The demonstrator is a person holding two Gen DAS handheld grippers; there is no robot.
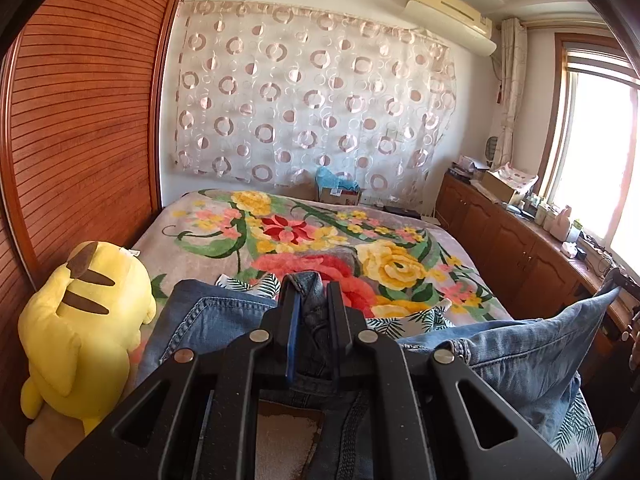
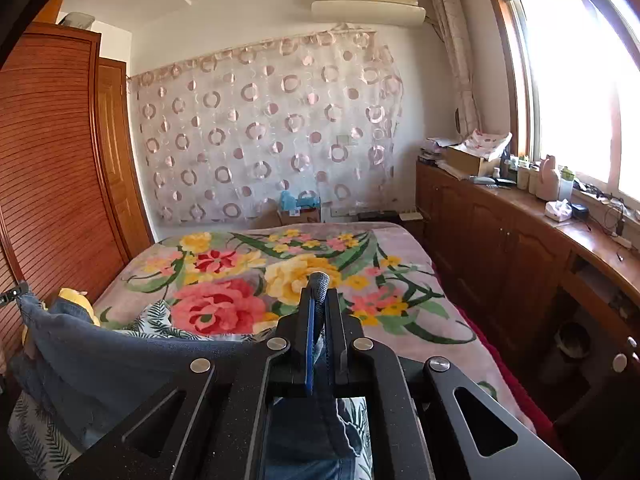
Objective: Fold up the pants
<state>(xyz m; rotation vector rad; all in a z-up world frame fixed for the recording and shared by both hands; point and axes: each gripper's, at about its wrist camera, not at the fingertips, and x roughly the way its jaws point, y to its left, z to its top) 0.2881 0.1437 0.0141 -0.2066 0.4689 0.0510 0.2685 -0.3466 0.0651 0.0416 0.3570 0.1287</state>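
The pants are light blue jeans [image 1: 516, 356], held up off the bed between both grippers. My left gripper [image 1: 310, 292] is shut on a bunched fold of the denim, with the cloth stretching away to the right. My right gripper [image 2: 319, 292] is shut on a thin edge of the jeans [image 2: 112, 364], which sticks out above the fingertips; the cloth hangs away to the left toward the other gripper. The lower part of the jeans is hidden under both gripper bodies.
The bed is covered by a flowered blanket [image 1: 304, 232]. A leaf-print cloth [image 2: 156, 320] lies under the jeans. A yellow plush toy [image 1: 84, 324] sits at the bed's left by the wooden wardrobe [image 1: 80, 140]. A cluttered wooden cabinet [image 2: 520, 248] runs along the right under the window.
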